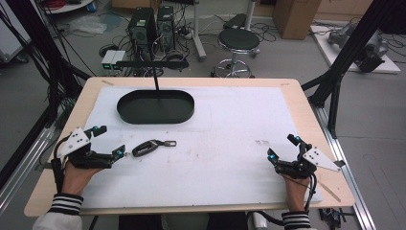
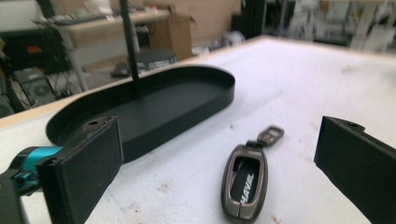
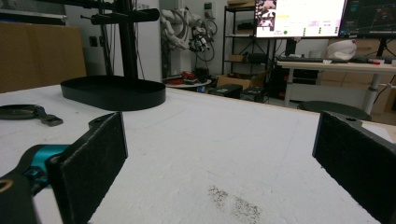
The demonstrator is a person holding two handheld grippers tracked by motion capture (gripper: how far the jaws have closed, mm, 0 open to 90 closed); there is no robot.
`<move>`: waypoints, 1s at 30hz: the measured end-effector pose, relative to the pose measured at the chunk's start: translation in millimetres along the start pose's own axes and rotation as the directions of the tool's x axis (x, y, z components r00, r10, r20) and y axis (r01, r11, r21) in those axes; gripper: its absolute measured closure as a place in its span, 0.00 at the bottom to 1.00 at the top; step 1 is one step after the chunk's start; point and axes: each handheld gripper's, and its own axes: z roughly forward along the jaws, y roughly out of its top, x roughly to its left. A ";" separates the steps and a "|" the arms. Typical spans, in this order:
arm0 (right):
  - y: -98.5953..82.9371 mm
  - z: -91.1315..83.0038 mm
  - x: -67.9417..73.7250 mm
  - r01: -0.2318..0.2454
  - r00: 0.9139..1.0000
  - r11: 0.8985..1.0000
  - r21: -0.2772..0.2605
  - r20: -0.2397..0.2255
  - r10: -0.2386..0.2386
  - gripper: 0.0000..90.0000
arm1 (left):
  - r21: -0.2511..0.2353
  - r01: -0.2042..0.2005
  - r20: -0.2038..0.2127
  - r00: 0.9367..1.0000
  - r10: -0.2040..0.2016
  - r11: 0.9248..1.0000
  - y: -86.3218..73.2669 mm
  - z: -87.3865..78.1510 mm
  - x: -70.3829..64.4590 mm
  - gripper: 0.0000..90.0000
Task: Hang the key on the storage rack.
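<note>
A dark car key fob (image 1: 148,146) (image 2: 244,183) with a metal clip lies flat on the white mat, left of centre. My left gripper (image 1: 109,141) (image 2: 219,172) rests on the mat just left of the fob, open, with the fob lying between and ahead of its jaws. Behind the fob stands a black oval tray (image 1: 156,107) (image 2: 149,112) (image 3: 114,93) with an upright post and crossbar. My right gripper (image 1: 283,147) (image 3: 219,163) sits open near the right front of the mat, nothing between its jaws. The fob (image 3: 28,113) appears far left in the right gripper view.
The white mat (image 1: 220,143) covers the wooden table (image 1: 306,120). Black frame struts (image 1: 349,52) rise at both sides. A stool (image 1: 238,45), computer towers (image 1: 151,28) and cables sit on the floor beyond the far edge.
</note>
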 end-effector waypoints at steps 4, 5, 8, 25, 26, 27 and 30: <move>0.0 0.0 0.0 0.001 1.000 1.000 0.000 0.001 -0.001 0.02 | 0.066 -0.010 0.044 0.999 0.007 0.998 11.0 10.5 3.1 0.02; 0.0 0.0 0.0 -0.002 1.000 1.000 -0.001 0.000 0.002 0.02 | 0.086 -0.011 0.063 0.998 0.006 0.996 14.2 13.6 3.6 0.02; -0.1 0.0 0.0 -0.005 1.000 1.000 0.000 0.000 0.005 0.02 | 0.147 -0.035 0.113 0.993 0.018 0.989 25.2 24.0 5.9 0.02; 0.0 -0.2 -0.3 -0.007 1.000 1.000 0.000 0.000 0.007 0.02 | 0.506 -0.181 0.220 0.973 0.077 0.843 55.3 83.9 4.2 0.02; 0.0 -0.2 -0.3 -0.007 1.000 1.000 0.000 0.000 0.007 0.02 | 0.506 -0.181 0.220 0.973 0.077 0.843 55.3 83.9 4.2 0.02; -0.1 -0.4 -0.2 -0.013 1.000 1.000 0.002 0.002 0.013 0.02 | 0.517 -0.195 0.225 0.971 0.087 0.833 56.0 86.4 3.5 0.02; -0.1 -0.3 -0.1 -0.014 1.000 1.000 0.000 0.001 0.014 0.02 | 0.562 -0.223 0.255 0.963 0.090 0.797 57.5 94.8 1.1 0.02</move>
